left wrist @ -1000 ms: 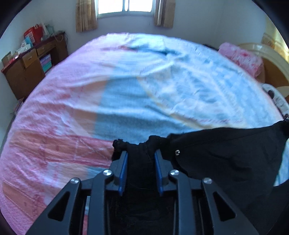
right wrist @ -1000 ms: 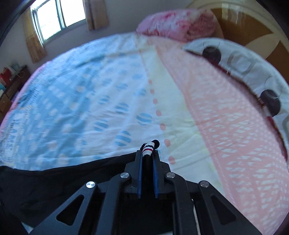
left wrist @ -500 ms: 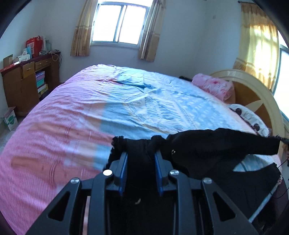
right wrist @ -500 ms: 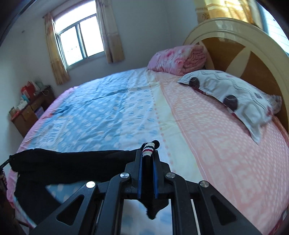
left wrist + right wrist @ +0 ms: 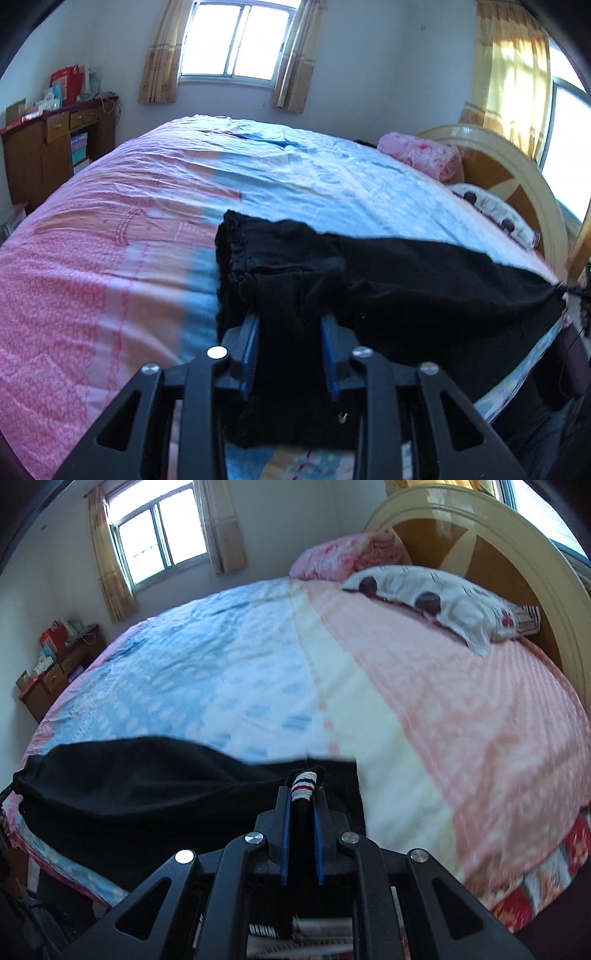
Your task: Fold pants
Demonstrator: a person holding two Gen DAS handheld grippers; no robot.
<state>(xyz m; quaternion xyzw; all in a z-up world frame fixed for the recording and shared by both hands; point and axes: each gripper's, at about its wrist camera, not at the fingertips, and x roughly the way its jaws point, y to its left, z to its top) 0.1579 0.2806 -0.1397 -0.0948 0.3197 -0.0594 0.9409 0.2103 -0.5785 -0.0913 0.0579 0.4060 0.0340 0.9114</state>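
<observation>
Bed (image 5: 110,229), pink and blue cover, fills both views; curved headboard (image 5: 480,546) at far end. Black pants (image 5: 424,280) stretched above the near edge of the bed between both tools, gathered waistband end toward the left, cloth sagging mid-span. Patterned pillow (image 5: 436,598) and pink folded blanket (image 5: 343,555) by headboard. Left tool (image 5: 290,328): jaws part-open, clamped on bunched waistband cloth. Right tool (image 5: 302,805): jaws nearly closed, pinching the striped cuff (image 5: 303,784).

Pants (image 5: 406,280) on bed (image 5: 110,229), between tools.
</observation>
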